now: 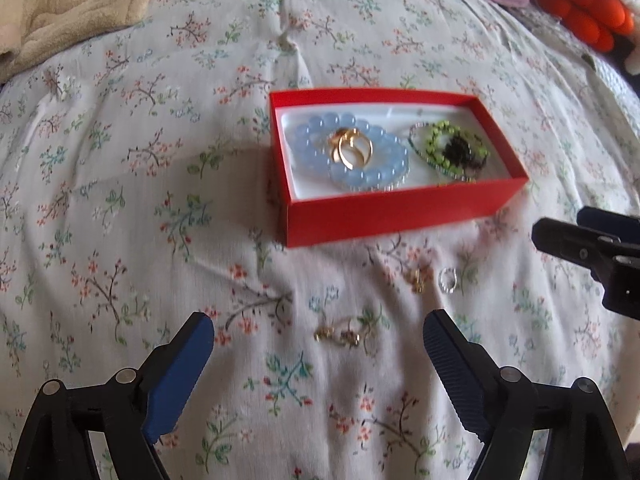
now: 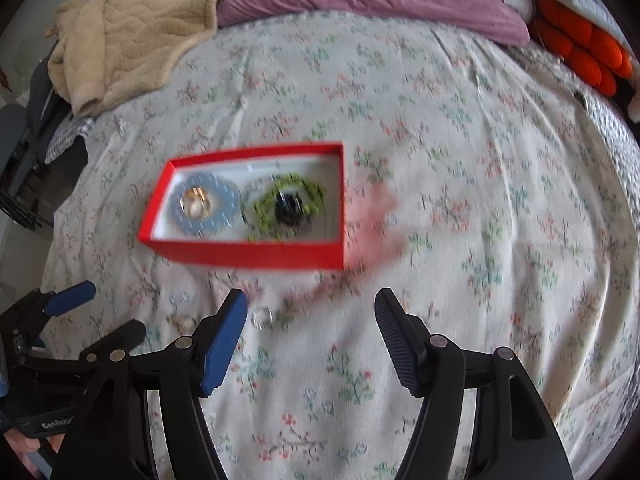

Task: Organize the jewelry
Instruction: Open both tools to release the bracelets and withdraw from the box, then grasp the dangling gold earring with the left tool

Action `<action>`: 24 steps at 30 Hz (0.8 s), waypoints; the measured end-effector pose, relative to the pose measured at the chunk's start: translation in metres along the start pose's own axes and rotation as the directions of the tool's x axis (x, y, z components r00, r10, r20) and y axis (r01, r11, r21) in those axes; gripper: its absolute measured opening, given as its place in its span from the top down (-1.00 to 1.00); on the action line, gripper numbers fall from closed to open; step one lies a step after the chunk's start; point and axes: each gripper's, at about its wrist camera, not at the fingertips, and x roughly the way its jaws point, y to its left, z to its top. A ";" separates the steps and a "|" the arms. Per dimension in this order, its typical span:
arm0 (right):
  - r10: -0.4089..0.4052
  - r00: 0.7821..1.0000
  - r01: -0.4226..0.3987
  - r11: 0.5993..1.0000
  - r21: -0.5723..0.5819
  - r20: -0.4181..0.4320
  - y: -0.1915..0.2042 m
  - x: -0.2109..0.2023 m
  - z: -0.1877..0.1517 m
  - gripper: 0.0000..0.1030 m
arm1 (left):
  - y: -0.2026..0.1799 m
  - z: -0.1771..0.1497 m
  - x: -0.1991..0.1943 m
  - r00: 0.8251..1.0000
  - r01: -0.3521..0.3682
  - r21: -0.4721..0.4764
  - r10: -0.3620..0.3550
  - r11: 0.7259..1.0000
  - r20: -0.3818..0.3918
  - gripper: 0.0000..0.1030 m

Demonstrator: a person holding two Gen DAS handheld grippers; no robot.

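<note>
Item: red box (image 1: 384, 208), open-topped, sitting on the floral bedspread (image 1: 120, 200) and serving as the landmark for every entry below.

Inside the box, left half: a blue bead bracelet (image 1: 360, 178) is lying flat on the white lining, with gold rings (image 1: 352, 150) resting on top of it.

Inside the box, right half: a green bead bracelet (image 1: 452, 140) is circling a small dark piece (image 1: 460, 150), too blurred to identify.

Outside the box, just in front of its near wall: a small silver ring (image 1: 447, 280) and a gold trinket (image 1: 418, 278) are lying side by side on the cloth. Farther forward of the box: a cluster of small gold pieces (image 1: 340, 334), probably earrings or rings.

Tools: the left gripper (image 1: 318, 344) is hovering with its jaws spread wide and nothing in them, the gold cluster lying on the cloth roughly between its fingertips. The right gripper (image 2: 312, 320) is likewise standing spread and empty, with the silver ring just beside its left finger.

Handling, as a judgement: the loose pieces are looking very light, hard, smooth and apt to slip or sink into the soft bedspread. Taking a ring across its band, with the fingertips pressing slightly into the cloth, seems the surest hold; the cluster is best pinched at its bulkiest part.
</note>
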 end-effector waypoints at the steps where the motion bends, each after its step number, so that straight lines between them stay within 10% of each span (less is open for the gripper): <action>1: -0.008 1.000 0.008 1.000 0.002 -0.016 -0.001 0.002 -0.004 -0.35 | 0.000 -0.002 0.000 1.000 -0.002 0.002 0.002 1.000 -0.005 -0.73; 24: -0.148 0.965 0.113 0.979 -0.167 -0.215 -0.010 0.047 -0.058 -0.54 | 0.024 -0.042 0.035 0.992 -0.004 0.050 0.010 0.999 -0.129 -0.81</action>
